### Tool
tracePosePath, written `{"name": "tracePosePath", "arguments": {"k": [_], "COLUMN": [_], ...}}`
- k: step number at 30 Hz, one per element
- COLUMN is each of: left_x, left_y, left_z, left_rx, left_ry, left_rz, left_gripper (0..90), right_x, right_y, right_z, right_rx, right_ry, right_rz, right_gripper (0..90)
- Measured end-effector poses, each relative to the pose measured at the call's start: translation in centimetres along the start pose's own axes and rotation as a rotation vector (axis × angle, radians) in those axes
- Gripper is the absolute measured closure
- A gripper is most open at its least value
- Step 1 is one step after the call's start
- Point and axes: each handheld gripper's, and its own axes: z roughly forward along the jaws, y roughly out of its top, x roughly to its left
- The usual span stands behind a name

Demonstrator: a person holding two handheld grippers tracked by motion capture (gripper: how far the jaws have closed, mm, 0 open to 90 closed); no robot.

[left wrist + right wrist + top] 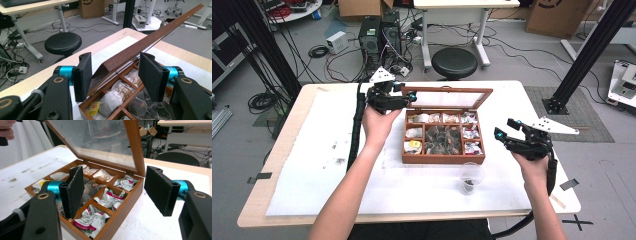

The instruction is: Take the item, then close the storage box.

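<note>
L gripper (113,75) jaws wide, straddling glass-paned brown wooden box lid (155,35) edge, 12 o'clock | R gripper (514,131) jaws wide, empty, box at 9 o'clock.

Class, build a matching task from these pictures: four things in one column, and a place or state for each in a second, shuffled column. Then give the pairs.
Things:
1. wooden tea box
2. glass cup
3. left gripper
4. black stool

Places or states:
A. on the floor beyond the table
B. held open at the near left corner of the lid
C. open, lid raised, packets in its compartments
D. on the table, in front of the box on the person's side

Pairs: 1-C, 2-D, 3-B, 4-A
</note>
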Motion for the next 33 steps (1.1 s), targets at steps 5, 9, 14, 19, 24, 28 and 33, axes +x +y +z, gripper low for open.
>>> {"name": "tracePosePath", "arguments": {"k": [5,9,14,19,24,28,33], "left_x": [-0.12,-0.1,-0.09,-0.08,-0.16,-0.16,-0.22], "left_y": [0.01,0.04,0.04,0.03,0.05,0.07,0.07], "left_z": [-0.04,-0.03,-0.01,-0.01,-0.04,-0.04,-0.05], "left_rx": [0.004,0.004,0.002,0.003,0.005,0.006,0.008], "left_ry": [0.004,0.007,0.007,0.007,0.011,0.011,0.011], "left_rz": [-0.001,0.003,0.001,0.0,0.0,0.001,0.0], "left_gripper": [44.8,44.8,44.8,44.8,44.8,44.8,44.7], "right_x": [-0.02,-0.04,-0.14,-0.15,-0.16,-0.17,-0.2], "right_y": [-0.09,-0.13,-0.14,-0.15,-0.14,-0.08,-0.12], "right_z": [-0.09,-0.26,-0.39,-0.44,-0.45,-0.5,-0.53], "right_rx": [-0.003,-0.008,-0.009,-0.008,-0.013,-0.016,-0.018], "right_ry": [-0.005,-0.006,-0.01,-0.011,-0.013,-0.014,-0.016], "right_rz": [0.002,0.002,0.007,0.006,0.007,0.004,0.006], "right_gripper": [31.8,31.7,31.6,31.5,31.4,31.3,31.4]}}
